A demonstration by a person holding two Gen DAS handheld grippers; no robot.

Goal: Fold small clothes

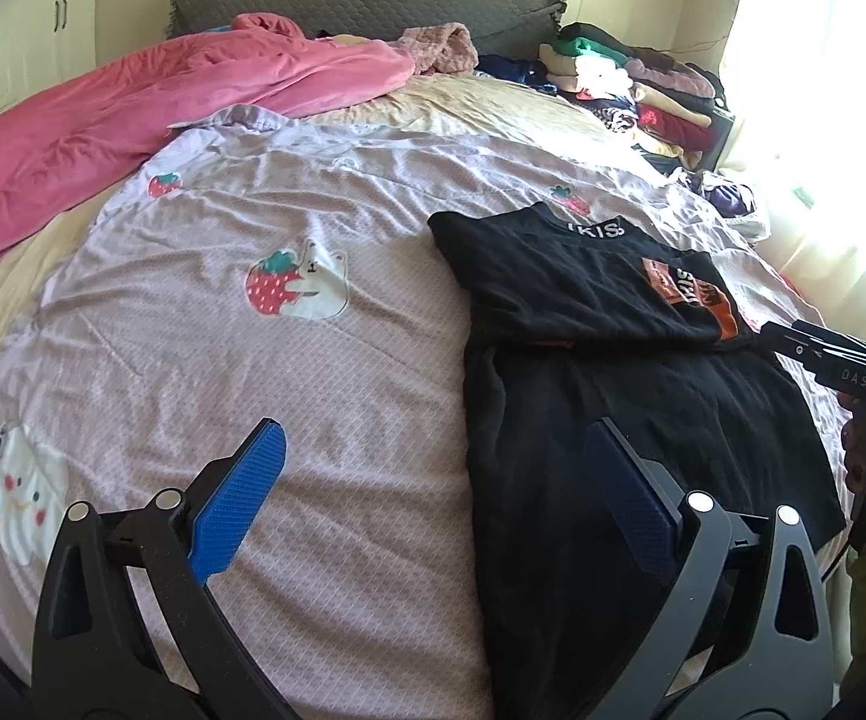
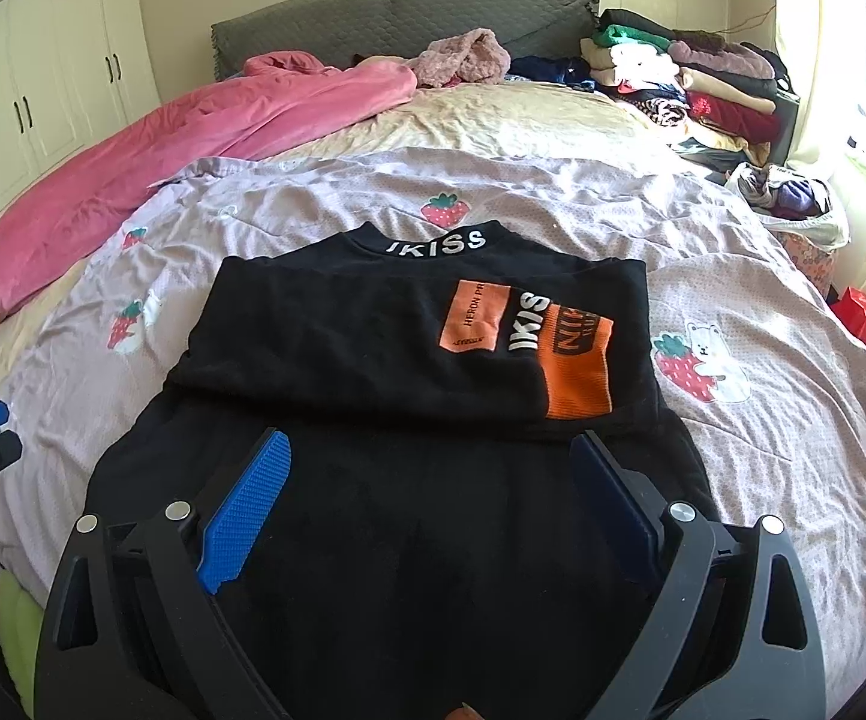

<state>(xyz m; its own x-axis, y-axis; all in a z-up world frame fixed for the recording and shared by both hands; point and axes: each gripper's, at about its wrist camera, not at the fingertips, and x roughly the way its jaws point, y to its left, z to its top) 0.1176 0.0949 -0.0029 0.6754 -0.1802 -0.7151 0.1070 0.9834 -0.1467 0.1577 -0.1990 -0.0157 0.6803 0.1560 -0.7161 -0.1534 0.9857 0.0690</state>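
Open lilac bedspread stretches left of the black shirt; a pink blanket lines the far left edge, and stacked clothes crowd the far right corner by the window. The shirt lies on the bed's near right part, its top half folded down over itself, orange patches showing. The left gripper hangs wide over the shirt's left edge, empty. The right gripper hangs wide above the shirt's lower half, empty.

pink duvet; grey headboard, white wardrobe
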